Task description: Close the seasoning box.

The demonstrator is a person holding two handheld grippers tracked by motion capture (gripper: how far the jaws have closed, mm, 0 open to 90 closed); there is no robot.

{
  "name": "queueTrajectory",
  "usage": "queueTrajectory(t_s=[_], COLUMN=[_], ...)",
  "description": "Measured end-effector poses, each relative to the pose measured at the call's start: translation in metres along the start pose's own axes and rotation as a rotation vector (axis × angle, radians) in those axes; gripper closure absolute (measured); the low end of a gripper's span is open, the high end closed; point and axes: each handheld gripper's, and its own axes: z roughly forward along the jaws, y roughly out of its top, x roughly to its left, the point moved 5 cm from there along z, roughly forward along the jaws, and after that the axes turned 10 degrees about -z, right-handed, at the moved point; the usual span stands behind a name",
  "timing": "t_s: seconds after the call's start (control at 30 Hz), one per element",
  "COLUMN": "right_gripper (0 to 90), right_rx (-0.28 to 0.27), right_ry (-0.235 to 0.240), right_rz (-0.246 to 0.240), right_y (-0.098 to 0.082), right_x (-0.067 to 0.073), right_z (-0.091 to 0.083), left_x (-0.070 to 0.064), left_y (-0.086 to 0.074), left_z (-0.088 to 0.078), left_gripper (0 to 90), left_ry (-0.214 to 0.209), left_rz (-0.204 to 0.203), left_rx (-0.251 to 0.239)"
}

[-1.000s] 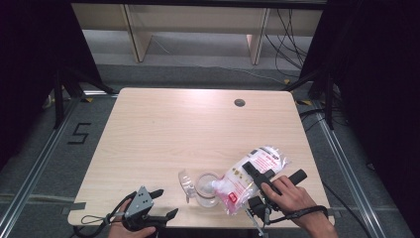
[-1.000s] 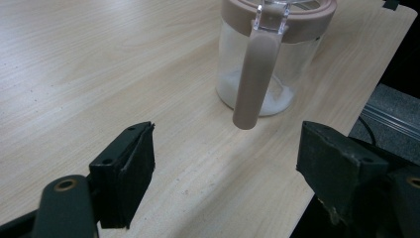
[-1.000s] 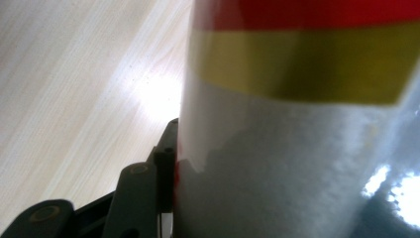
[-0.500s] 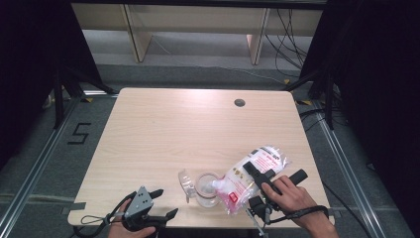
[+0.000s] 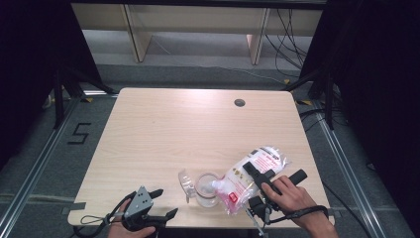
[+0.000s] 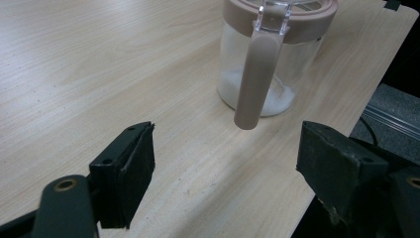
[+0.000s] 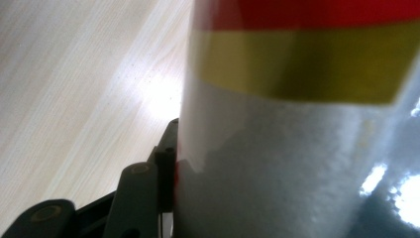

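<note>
- Right gripper point(image 5: 271, 179) sits at the near right of the table point(image 5: 198, 124), its jaws clamped on a white plastic bag point(image 5: 252, 171) with red print.
- The bag is tipped over: its fat end lies up and to the right, and its narrow end points down-left into the mouth of a clear jar point(image 5: 205, 188).
- In the right gripper view the bag point(image 7: 297, 148) is pressed right up against the lens, white below with a yellow band and a red band above, and one black jaw is flat against its left side. The other jaw is hidden behind the bag.
- The person's right hand point(image 5: 289, 198) wraps the gripper's handle, a strap around the wrist.
- The jar stands upright near the table's front edge, between the two grippers, with a layer of white grains on its bottom, seen best in the left gripper view point(image 6: 257, 94).
- Its pinkish lid rim and clear clasp point(image 6: 272, 20) show there too, with a long pinkish handle point(image 6: 255, 79) hanging down the front of the glass.
- A clear lid piece point(image 5: 185, 179) lies, or perhaps hangs hinged, at the jar's left side; the high view is too small to say which.
- Left gripper point(image 5: 163, 204) rests at the near left corner, jaws spread wide with bare tabletop between them, aimed at the jar and well short of it.
</note>
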Motion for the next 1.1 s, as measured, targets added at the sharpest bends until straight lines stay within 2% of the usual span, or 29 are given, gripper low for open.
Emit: queueTrajectory(t_s=[0.07, 0.3, 0.5, 0.77, 0.83, 0.87, 0.9, 0.97, 1.1], right_gripper=[53.6, 53.7, 53.7, 53.8, 53.9, 53.9, 53.8, 53.9, 53.9], right_rx=[0.001, -0.003, 0.006, 0.008, 0.009, 0.009, 0.026, 0.017, 0.018], right_ry=[-0.002, -0.005, -0.003, -0.008, 0.000, 0.000, 0.007, -0.001, -0.002], right_rz=[-0.001, -0.016, 0.001, -0.015, -0.024, -0.029, 0.000, -0.023, -0.024], right_y=[0.0001, -0.0001, -0.0012, -0.0019, -0.0028, -0.0029, -0.0038, -0.0041, -0.0045], right_x=[-0.0002, -0.0015, -0.0005, -0.0013, -0.0024, -0.0027, -0.0001, -0.0026, -0.0031], right_z=[0.0001, 0.0001, -0.0012, -0.0017, -0.0020, -0.0021, -0.0039, -0.0033, -0.0036], left_x=[0.0007, 0.0003, 0.0005, 0.0003, 0.0018, 0.0012, 0.0012, 0.0015, 0.0015], left_y=[-0.0006, -0.0007, -0.0003, -0.0005, 0.0006, 0.0007, 0.0009, 0.0009, 0.0006], left_z=[-0.0013, -0.0013, -0.0013, -0.0014, -0.0015, -0.0013, -0.0015, -0.0015, -0.0016], left_gripper=[22.1, 22.0, 22.0, 22.1, 22.0, 22.0, 22.0, 22.0, 22.1], left_ry=[0.017, 0.015, 0.015, 0.017, 0.010, 0.007, 0.006, 0.011, 0.008], left_rz=[-0.005, -0.010, -0.009, -0.009, 0.019, 0.011, 0.010, 0.014, 0.026], left_rx=[0.012, 0.011, 0.008, 0.008, 0.007, 0.000, 0.000, 0.000, 0.008])
